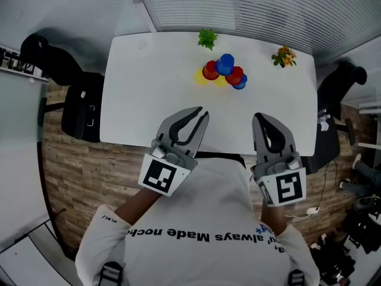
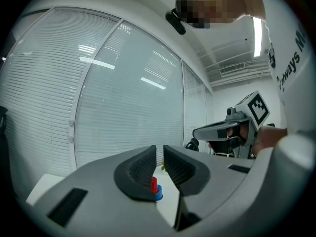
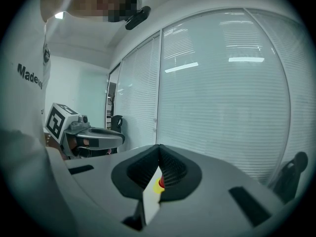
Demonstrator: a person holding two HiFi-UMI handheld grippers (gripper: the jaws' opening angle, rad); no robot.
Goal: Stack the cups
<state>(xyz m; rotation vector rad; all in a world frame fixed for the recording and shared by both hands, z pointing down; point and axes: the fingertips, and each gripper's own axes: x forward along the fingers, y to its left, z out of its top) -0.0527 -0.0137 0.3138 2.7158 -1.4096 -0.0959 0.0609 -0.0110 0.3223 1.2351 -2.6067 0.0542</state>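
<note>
Several plastic cups stand in a tight cluster at the far middle of the white table (image 1: 137,100): a red cup (image 1: 210,70), a blue cup (image 1: 225,64), a yellow cup (image 1: 201,77) and others beside them. My left gripper (image 1: 201,113) hovers over the table's near edge, shut and empty, well short of the cups. My right gripper (image 1: 259,118) is level with it to the right, also shut with nothing held. Past the left gripper's (image 2: 159,152) tips, the left gripper view shows a red cup (image 2: 153,185) far off. A yellow cup (image 3: 156,189) shows below the right gripper's (image 3: 158,149) tips.
A small green plant (image 1: 207,38) and a pot of orange flowers (image 1: 284,56) stand along the table's far edge. Black office chairs sit at the left (image 1: 80,109) and right (image 1: 333,118) ends. Window blinds close off the space behind the table.
</note>
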